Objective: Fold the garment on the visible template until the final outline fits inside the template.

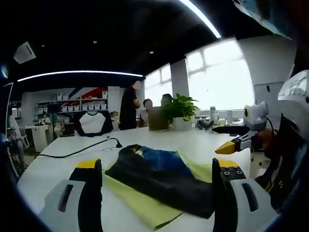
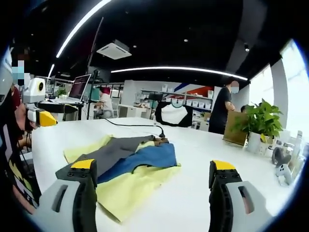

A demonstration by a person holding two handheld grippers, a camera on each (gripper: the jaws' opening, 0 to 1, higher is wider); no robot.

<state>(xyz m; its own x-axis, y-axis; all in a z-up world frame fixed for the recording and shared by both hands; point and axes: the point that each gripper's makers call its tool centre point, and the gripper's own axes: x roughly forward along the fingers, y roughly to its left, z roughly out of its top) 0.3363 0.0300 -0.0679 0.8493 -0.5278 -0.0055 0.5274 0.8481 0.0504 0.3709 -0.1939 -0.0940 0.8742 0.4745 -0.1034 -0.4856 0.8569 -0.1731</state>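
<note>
Left tool point(image 1: 157, 181) and right tool point(image 2: 152, 186) both gape wide, holding nothing. The garment point(image 2: 123, 154) lies mid-frame on the yellow template point(image 2: 130, 191) on the tabletop point(image 2: 193, 145), spilling over its near edge; a careless pinch could drag the template along too.

Garment point(image 2: 126, 157) dk grey w/ blue; template point(image 2: 130, 188) pale yellow; table point(image 2: 193, 159) white; hand-held gripper tips yellow.

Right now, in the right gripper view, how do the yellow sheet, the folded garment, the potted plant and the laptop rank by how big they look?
1. Yellow sheet, largest.
2. Garment, lying on it.
3. Potted plant, farther back, so it may look smaller than it is.
4. Laptop, smallest, also far off.
</note>
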